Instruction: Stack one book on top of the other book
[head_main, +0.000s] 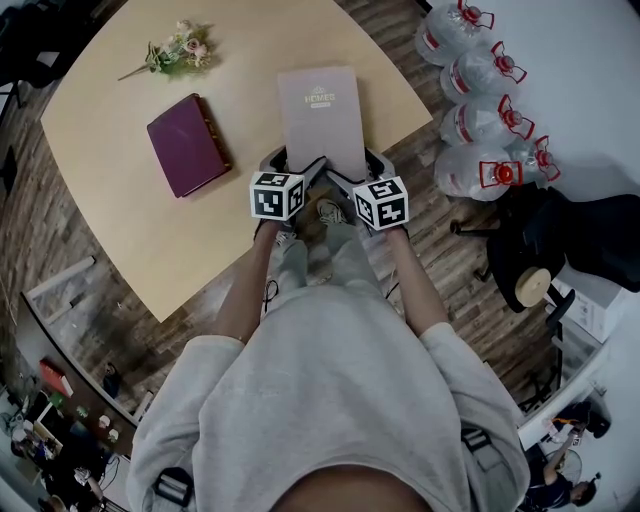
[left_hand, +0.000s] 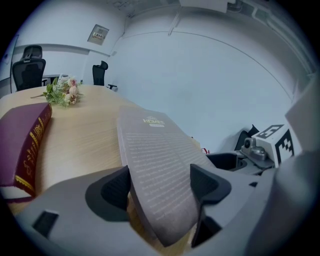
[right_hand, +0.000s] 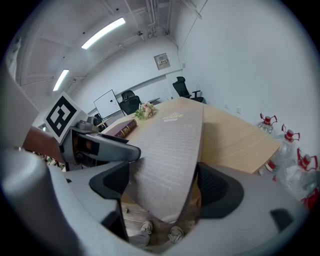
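A thin grey book (head_main: 318, 105) lies on the wooden table (head_main: 120, 220), its near end at the table's edge. A thick maroon book (head_main: 187, 143) lies flat to its left, apart from it. My left gripper (head_main: 295, 162) straddles the grey book's near left corner and my right gripper (head_main: 357, 168) its near right corner. In the left gripper view the grey book (left_hand: 155, 165) runs slanted between the wide jaws of the left gripper (left_hand: 160, 187). The right gripper (right_hand: 162, 187) also stands wide around the grey book (right_hand: 170, 145), with floor and shoes showing below the book's end. Neither pair of pads visibly presses on it.
A small bunch of flowers (head_main: 180, 50) lies at the table's far left. Several large water bottles (head_main: 480, 110) stand on the floor right of the table, with a black office chair (head_main: 540, 240) nearer. My legs are at the table's front edge.
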